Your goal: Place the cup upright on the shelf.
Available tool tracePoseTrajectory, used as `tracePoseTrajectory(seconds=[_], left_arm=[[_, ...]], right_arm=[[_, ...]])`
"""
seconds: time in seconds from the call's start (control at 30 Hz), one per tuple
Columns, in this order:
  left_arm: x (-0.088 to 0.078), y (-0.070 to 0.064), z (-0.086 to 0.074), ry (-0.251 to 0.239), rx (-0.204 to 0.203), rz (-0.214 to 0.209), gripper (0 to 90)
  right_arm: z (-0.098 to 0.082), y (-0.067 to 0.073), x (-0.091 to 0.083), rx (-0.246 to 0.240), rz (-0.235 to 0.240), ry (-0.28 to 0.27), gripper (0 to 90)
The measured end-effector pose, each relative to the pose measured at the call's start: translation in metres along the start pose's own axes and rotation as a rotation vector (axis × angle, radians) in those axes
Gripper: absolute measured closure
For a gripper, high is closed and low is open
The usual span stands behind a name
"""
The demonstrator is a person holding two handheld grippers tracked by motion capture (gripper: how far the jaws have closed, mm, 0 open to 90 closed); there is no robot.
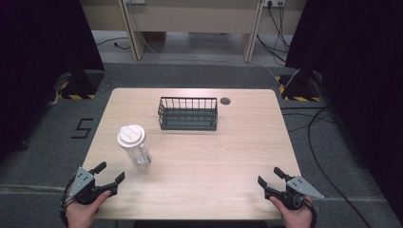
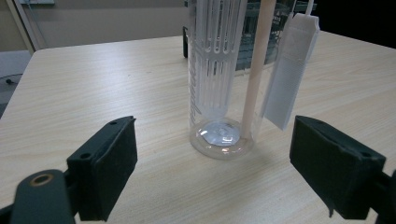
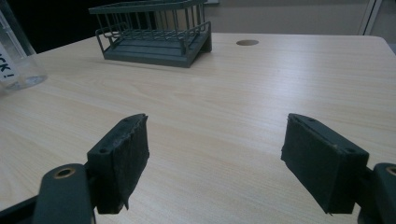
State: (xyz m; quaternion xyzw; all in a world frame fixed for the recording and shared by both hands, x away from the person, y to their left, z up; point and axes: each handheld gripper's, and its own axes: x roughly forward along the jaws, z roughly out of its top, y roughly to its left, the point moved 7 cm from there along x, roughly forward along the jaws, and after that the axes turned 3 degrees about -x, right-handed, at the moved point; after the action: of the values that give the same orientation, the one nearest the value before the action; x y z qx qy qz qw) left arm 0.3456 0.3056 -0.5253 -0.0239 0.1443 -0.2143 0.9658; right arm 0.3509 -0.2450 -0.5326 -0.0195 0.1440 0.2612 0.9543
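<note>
Up close, tag [image 2: 292, 70] beside bottle [image 2: 219, 74]

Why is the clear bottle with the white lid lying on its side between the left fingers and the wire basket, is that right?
Not quite. The clear bottle stands upright on its base, as the left gripper view shows; it is not lying down. It does stand between the left gripper and the wire basket.

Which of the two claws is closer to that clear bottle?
The left claw. The clear bottle stands just ahead of its open jaws, while the right claw sits far across the table.
</note>
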Motion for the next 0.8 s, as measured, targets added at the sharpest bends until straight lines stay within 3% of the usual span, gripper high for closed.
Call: tracePoseTrajectory(seconds=[0.4,0.67,0.8], left_arm=[[0.004,-0.002,0.004,-0.016,-0.004,-0.016,14.4],[0.011,-0.01,0.01,-0.033,0.019,-0.058,14.4],[0.017,-0.014,0.011,-0.02,0.022,-0.08,14.3]], right_arm=[[0.0,0.0,-0.001,0.012,-0.003,0.0,23.1],[0.0,0.0,0.0,0.012,-0.003,0.004,23.0],[-0.001,0.0,0.001,0.008,-0.002,0.013,23.1]])
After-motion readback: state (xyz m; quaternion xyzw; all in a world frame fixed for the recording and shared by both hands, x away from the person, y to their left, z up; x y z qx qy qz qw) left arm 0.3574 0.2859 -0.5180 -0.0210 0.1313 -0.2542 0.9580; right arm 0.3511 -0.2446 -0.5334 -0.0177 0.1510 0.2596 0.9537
